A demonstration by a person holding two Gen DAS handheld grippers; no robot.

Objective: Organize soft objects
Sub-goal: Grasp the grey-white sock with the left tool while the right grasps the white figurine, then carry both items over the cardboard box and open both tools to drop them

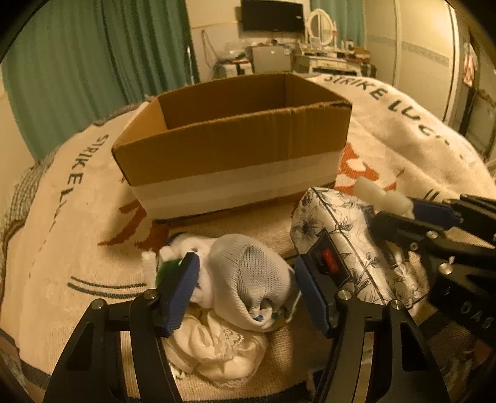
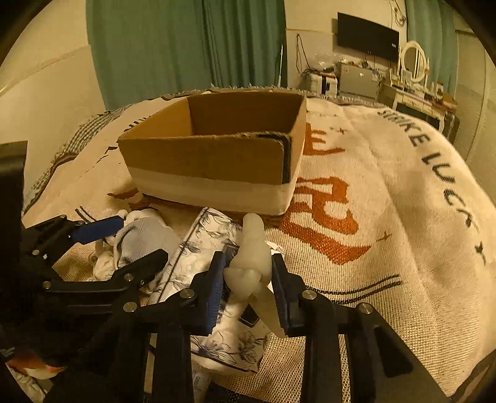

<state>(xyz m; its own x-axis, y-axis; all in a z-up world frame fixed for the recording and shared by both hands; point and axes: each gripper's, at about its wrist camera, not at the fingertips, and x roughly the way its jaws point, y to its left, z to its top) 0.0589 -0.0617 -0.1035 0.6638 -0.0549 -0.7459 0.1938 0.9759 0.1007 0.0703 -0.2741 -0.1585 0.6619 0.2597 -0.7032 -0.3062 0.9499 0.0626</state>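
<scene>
An open cardboard box [image 1: 232, 145] with a white tape band stands on the bed; it also shows in the right wrist view [image 2: 214, 155]. My left gripper [image 1: 248, 285] is open, its blue pads on either side of a grey-white sock bundle [image 1: 248, 272] lying on a cream cloth [image 1: 217, 344]. A floral tissue pack [image 1: 338, 235] lies to the right. My right gripper [image 2: 248, 279] is shut on a soft white toy [image 2: 252, 254], held just above the tissue pack [image 2: 210, 245]. The right gripper also shows in the left wrist view [image 1: 400, 210].
The bed is covered by a cream blanket [image 2: 387, 201] with orange characters and black lettering. Green curtains [image 1: 93, 62] hang behind. A dresser with a mirror and a wall screen [image 1: 272, 15] stand far back.
</scene>
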